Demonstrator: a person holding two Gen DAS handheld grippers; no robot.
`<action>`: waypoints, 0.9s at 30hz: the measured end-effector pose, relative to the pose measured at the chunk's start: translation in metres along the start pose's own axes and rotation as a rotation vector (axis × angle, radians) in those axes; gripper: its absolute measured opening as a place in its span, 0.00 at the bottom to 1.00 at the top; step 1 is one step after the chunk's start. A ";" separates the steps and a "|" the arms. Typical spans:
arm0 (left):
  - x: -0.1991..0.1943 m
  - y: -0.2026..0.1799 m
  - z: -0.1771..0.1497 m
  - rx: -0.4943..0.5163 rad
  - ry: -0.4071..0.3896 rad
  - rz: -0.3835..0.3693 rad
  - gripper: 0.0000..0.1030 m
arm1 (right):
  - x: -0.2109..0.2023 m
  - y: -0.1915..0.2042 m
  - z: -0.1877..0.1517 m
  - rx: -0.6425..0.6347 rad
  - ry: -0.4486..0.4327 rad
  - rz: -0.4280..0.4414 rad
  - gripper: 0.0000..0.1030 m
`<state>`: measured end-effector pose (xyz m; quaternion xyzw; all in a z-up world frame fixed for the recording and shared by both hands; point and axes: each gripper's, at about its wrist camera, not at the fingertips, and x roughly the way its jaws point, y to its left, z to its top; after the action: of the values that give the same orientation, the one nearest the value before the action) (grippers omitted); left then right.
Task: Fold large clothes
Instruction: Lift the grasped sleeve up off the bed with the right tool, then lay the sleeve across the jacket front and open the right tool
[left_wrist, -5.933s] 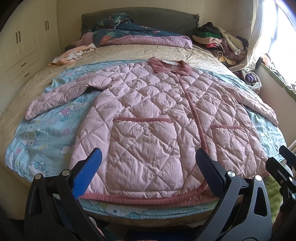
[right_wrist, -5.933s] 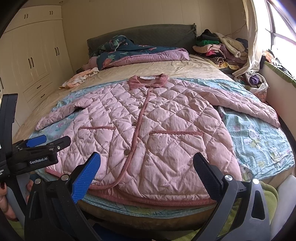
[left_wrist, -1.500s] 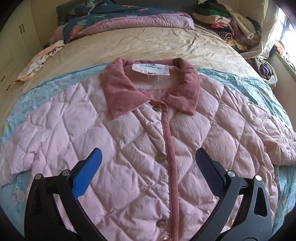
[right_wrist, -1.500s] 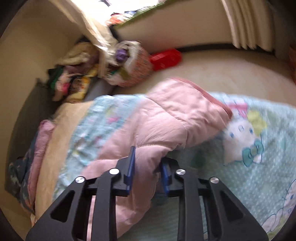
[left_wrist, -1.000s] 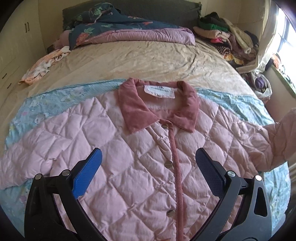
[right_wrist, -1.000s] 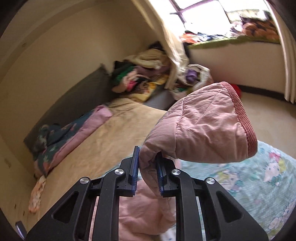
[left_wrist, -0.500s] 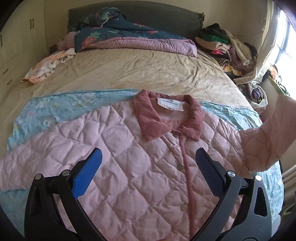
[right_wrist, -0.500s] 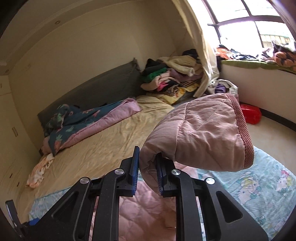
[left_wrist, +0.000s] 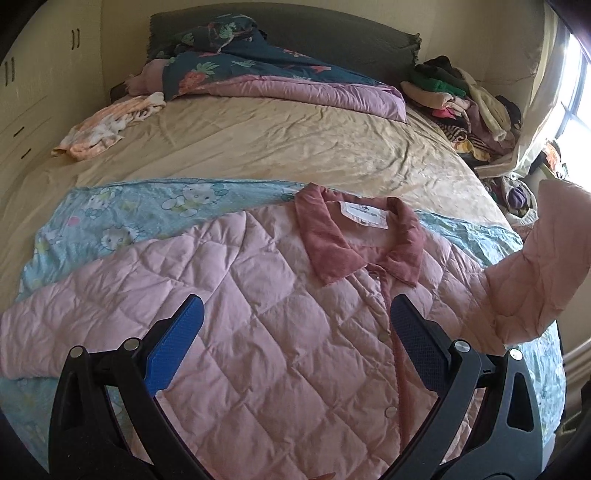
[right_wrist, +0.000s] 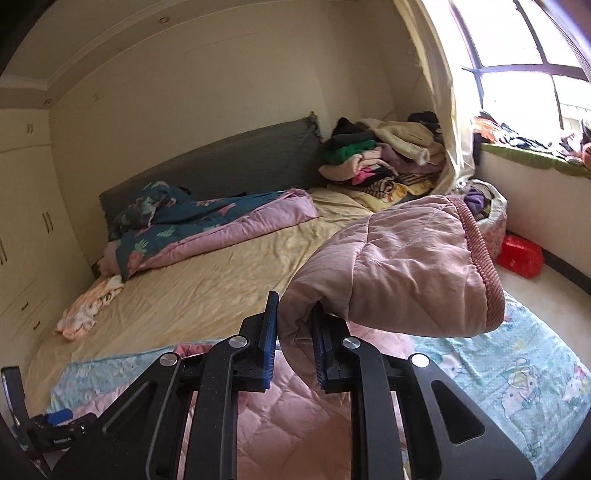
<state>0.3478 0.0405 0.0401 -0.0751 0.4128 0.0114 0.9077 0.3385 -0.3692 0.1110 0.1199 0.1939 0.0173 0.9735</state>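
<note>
A pink quilted jacket (left_wrist: 280, 332) with a dusty-rose collar (left_wrist: 354, 240) lies front up and buttoned on a light blue cartoon-print blanket (left_wrist: 122, 214) on the bed. My left gripper (left_wrist: 295, 343) is open and empty, hovering over the jacket's chest below the collar. My right gripper (right_wrist: 293, 332) is shut on the jacket's right sleeve (right_wrist: 399, 269) near its cuff and holds it lifted above the bed. The raised sleeve also shows in the left wrist view (left_wrist: 539, 273) at the right edge. The jacket's left sleeve (left_wrist: 66, 321) lies flat.
A beige sheet (left_wrist: 258, 147) covers the bed. A floral quilt (left_wrist: 258, 70) lies by the grey headboard. A small peach garment (left_wrist: 107, 129) lies far left. A heap of clothes (right_wrist: 384, 158) sits at the far right corner. A red box (right_wrist: 521, 254) stands on the floor by the window.
My right gripper has carried the sleeve higher and swung it toward the jacket's body. My left gripper has pulled back slightly, so the collar sits farther away in its view.
</note>
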 end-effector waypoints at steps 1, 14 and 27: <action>0.000 0.002 -0.001 -0.002 0.000 0.000 0.92 | 0.001 0.007 -0.001 -0.009 0.000 0.003 0.16; 0.015 0.029 -0.007 -0.039 0.021 0.008 0.92 | 0.033 0.071 -0.030 -0.150 0.043 0.108 0.16; 0.034 0.052 -0.019 -0.078 0.053 0.020 0.92 | 0.093 0.129 -0.116 -0.158 0.284 0.269 0.18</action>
<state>0.3520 0.0872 -0.0046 -0.1065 0.4369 0.0343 0.8925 0.3820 -0.2104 0.0036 0.0644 0.3096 0.1790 0.9317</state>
